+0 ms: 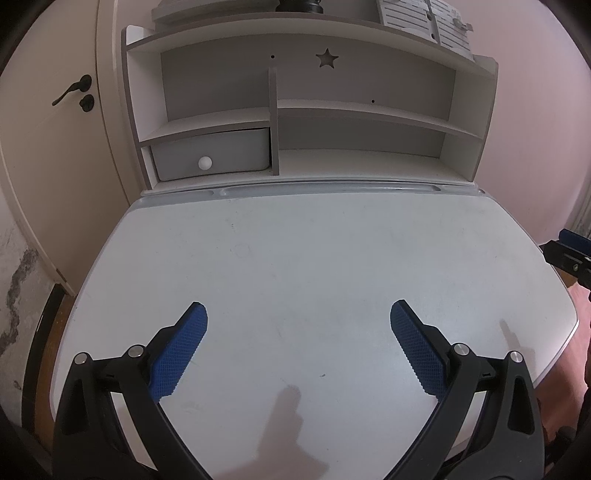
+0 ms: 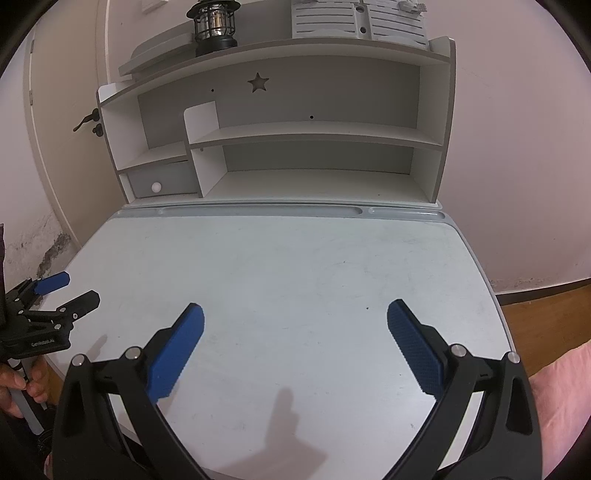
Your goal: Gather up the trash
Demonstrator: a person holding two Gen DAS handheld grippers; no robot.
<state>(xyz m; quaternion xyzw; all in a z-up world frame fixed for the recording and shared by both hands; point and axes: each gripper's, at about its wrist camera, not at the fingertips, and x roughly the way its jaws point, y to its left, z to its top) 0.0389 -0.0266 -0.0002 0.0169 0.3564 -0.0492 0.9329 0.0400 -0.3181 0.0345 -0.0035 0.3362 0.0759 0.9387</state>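
I hold my left gripper (image 1: 298, 317) over the near part of the surface (image 1: 314, 258), its blue pads (image 1: 179, 354) spread wide with nothing between them. My right gripper (image 2: 295, 317) hangs the same way, jaws wide and empty, above the near middle of the pale top. Both point toward the hutch (image 2: 277, 147) at the back edge.

I can find no trash in either view: the top shows only faint scuffs and a small dark speck (image 2: 366, 307), too small for me to tell what it is or which way it lies.

In the right view, my left gripper shows at the left edge, fingers apart and aimed toward the right across the corner, with my hand (image 2: 26, 380) on its handle below. In the left view only the tip of the right gripper shows at the right edge.

The hutch has a star cutout (image 1: 327, 58) in its back panel and a drawer (image 1: 212, 155) with a round white knob (image 1: 205, 162) at lower left. A black lantern (image 2: 215, 24) stands on its top shelf. A door (image 1: 48, 147) with a dark handle (image 1: 72, 89) is left of the hutch.
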